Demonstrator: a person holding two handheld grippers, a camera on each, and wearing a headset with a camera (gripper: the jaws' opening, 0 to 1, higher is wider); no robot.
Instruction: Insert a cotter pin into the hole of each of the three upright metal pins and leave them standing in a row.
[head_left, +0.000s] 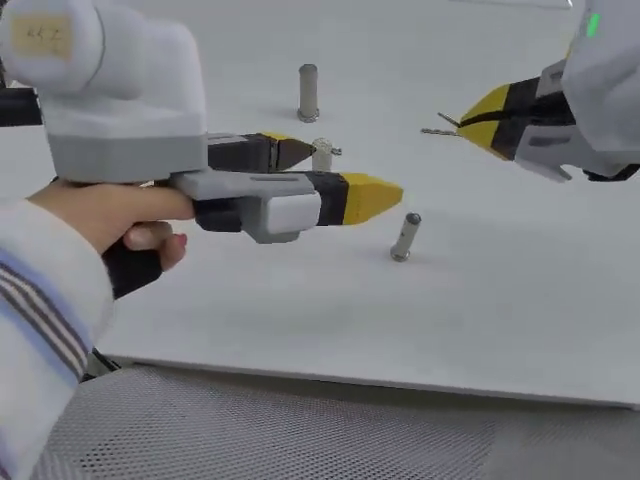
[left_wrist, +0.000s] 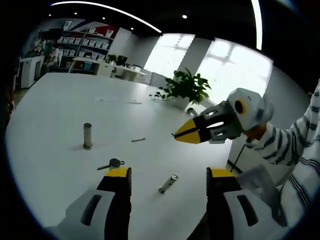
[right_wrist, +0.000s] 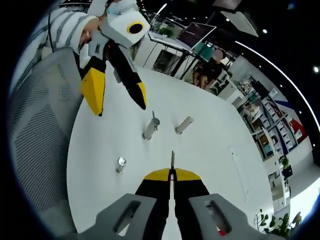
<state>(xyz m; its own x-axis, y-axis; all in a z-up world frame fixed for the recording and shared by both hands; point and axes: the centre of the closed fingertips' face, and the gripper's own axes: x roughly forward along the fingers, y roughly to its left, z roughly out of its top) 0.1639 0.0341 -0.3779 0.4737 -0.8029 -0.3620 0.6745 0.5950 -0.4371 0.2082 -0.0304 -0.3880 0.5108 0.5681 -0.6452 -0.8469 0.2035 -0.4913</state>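
Head view: your right gripper (head_left: 468, 122), clamped on a cotter pin (head_left: 438, 131) held level; bare metal pin (head_left: 404, 238) sits toward the worktop's (head_left: 400, 360) front edge from it.
Left gripper view: your left gripper (left_wrist: 169, 171), jaws apart.
Right gripper view: cotter pin runs along the jaws; metal pin near its tip, to the view's left.

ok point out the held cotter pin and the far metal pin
cotter pin (right_wrist: 172, 160), right gripper view, on its shaft
far metal pin (head_left: 308, 92), head view, on its mid-body
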